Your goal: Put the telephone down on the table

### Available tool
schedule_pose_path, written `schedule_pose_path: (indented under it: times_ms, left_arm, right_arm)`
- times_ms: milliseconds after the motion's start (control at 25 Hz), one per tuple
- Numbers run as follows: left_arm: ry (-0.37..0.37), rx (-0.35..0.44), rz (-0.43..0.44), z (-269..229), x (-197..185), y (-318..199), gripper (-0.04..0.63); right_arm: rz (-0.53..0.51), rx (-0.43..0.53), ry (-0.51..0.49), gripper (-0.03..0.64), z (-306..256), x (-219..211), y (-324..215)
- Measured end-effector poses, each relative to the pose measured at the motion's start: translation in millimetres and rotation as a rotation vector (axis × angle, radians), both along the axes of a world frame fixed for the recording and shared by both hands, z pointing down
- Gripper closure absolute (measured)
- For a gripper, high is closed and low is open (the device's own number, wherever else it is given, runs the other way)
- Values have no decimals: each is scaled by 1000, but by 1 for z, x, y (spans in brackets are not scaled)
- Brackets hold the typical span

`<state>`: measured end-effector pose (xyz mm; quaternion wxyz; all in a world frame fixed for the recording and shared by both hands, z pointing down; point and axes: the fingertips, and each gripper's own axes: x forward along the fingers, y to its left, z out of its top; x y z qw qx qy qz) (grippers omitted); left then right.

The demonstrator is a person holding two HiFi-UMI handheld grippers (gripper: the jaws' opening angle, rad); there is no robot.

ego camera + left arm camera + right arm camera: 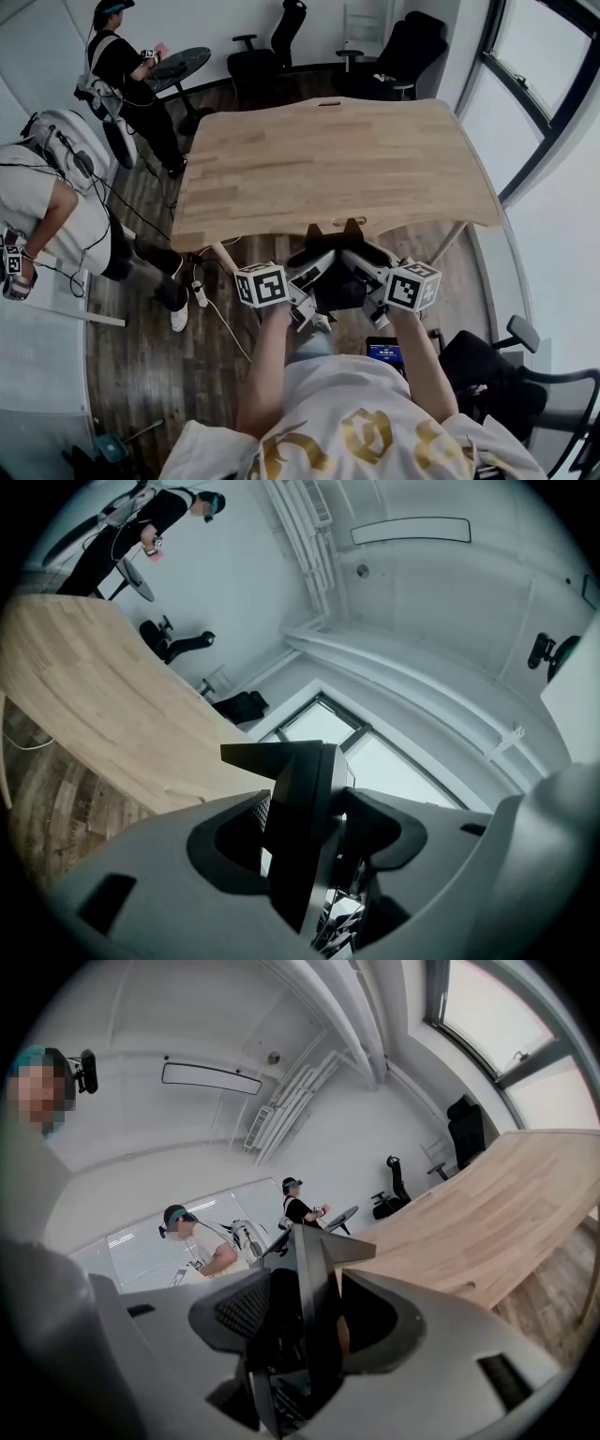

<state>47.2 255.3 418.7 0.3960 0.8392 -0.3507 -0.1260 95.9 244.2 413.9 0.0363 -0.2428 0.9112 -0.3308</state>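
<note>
A black telephone [338, 284] hangs in the air just short of the near edge of the light wooden table [337, 169], held from both sides. My left gripper [312, 274] is shut on its left edge and my right gripper [366, 272] on its right edge. In the left gripper view the telephone [298, 789] stands edge-on between the pads of the left gripper [305, 841], with the table [103, 705] beyond it. In the right gripper view the right gripper [309, 1330] clamps the telephone [314, 1279] in the same way, and the table [487, 1213] stretches off to the right.
A person in white [42, 211] stands at the left and another in black [127, 70] by a small round table [183, 64]. Black office chairs [267, 56] line the back wall. Another chair [506, 375] sits at lower right. Cables [220, 314] trail on the wood floor.
</note>
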Motion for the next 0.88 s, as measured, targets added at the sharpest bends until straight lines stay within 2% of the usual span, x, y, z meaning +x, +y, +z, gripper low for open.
schedule_pose_path:
  times_ms: [320, 720, 880]
  left_arm:
    - [-2, -37, 32, 16, -3, -82, 359]
    - [19, -78, 100, 24, -36, -237, 359]
    - [14, -81, 114, 39, -44, -264, 359]
  right_arm:
    - [22, -38, 7, 403, 17, -3, -81]
    - [58, -80, 33, 402, 23, -36, -234]
    - [64, -96, 32, 402, 39, -44, -260]
